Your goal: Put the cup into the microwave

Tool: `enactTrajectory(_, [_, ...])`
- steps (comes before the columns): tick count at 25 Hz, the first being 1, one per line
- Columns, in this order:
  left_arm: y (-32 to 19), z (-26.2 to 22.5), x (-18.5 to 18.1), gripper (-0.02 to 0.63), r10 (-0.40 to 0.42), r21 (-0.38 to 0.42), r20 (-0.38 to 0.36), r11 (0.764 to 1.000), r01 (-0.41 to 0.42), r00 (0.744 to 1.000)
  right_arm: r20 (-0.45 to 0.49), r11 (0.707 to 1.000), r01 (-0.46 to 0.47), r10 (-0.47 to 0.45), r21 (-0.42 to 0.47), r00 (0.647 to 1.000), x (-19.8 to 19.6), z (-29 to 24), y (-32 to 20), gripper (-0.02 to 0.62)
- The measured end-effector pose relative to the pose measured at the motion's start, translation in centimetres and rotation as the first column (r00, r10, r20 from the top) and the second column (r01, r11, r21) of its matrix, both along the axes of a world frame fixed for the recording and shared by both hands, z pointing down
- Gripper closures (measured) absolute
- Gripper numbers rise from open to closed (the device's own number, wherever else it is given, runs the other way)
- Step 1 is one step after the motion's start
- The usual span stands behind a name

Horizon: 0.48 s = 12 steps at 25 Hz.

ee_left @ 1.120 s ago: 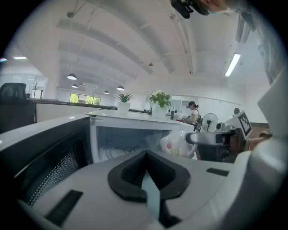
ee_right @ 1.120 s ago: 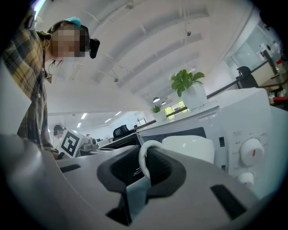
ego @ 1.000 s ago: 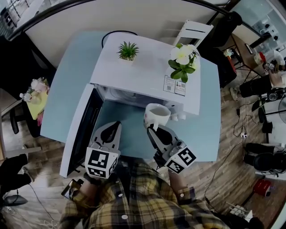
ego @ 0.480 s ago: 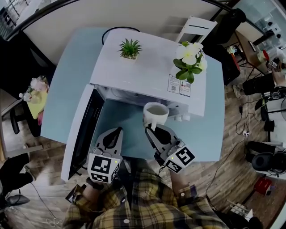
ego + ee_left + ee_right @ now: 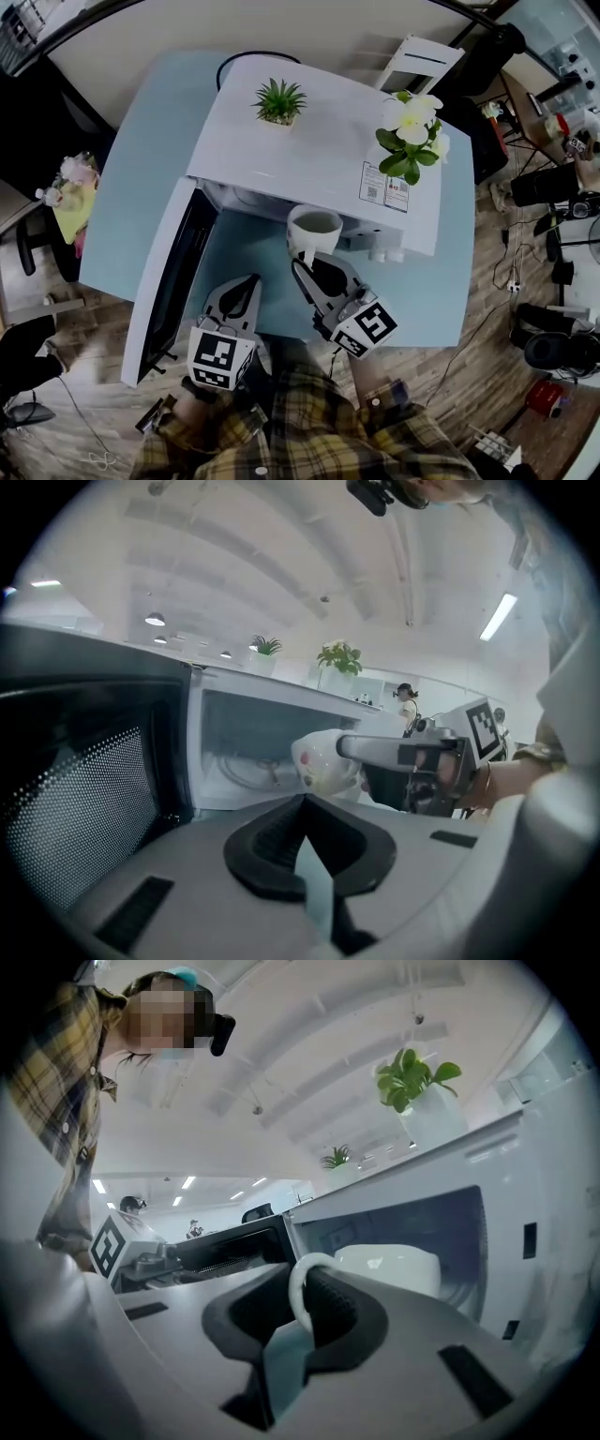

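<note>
A white cup (image 5: 314,228) hangs in front of the open cavity (image 5: 246,200) of the white microwave (image 5: 309,150), toward the cavity's right side. My right gripper (image 5: 305,264) is shut on the cup's handle; the right gripper view shows the handle (image 5: 298,1290) pinched between the jaws and the cup body (image 5: 389,1269) just before the cavity (image 5: 450,1232). My left gripper (image 5: 251,283) hovers above the table in front of the opening, left of the cup, jaws together with nothing in them. In its own view (image 5: 302,803) it looks at the cup (image 5: 323,761) and the cavity (image 5: 244,742).
The microwave door (image 5: 164,272) swings out to the left, beside my left gripper. A small green plant (image 5: 279,101) and a white-flowered plant (image 5: 410,131) stand on top of the microwave. The light blue table (image 5: 141,187) carries it. A white chair (image 5: 417,66) stands behind.
My right gripper has carried the cup leftward and a little lower, closer to the cavity opening. The left gripper has sunk slightly.
</note>
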State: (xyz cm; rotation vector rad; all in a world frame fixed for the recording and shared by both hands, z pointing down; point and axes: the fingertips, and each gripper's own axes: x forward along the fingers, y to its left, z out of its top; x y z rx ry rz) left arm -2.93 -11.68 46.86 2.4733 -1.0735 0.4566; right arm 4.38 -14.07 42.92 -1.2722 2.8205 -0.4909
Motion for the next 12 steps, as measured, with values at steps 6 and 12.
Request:
enactTrajectory(6, [-0.1,0.5,0.0,0.614,-0.013,0.004,-0.002,1.0,0.013,1.0,-0.047,0.998,0.029,-0.026,0.062,0.999,-0.7,0.5,-1.4,0.54])
enactTrajectory(12, [-0.3,1.2,-0.7,0.614,-0.039,0.008,0.005,0.999,0.039,0.999,-0.059,0.994,0.015,-0.009,0.106,0.998,-1.2,1.3,-2.9,0.538])
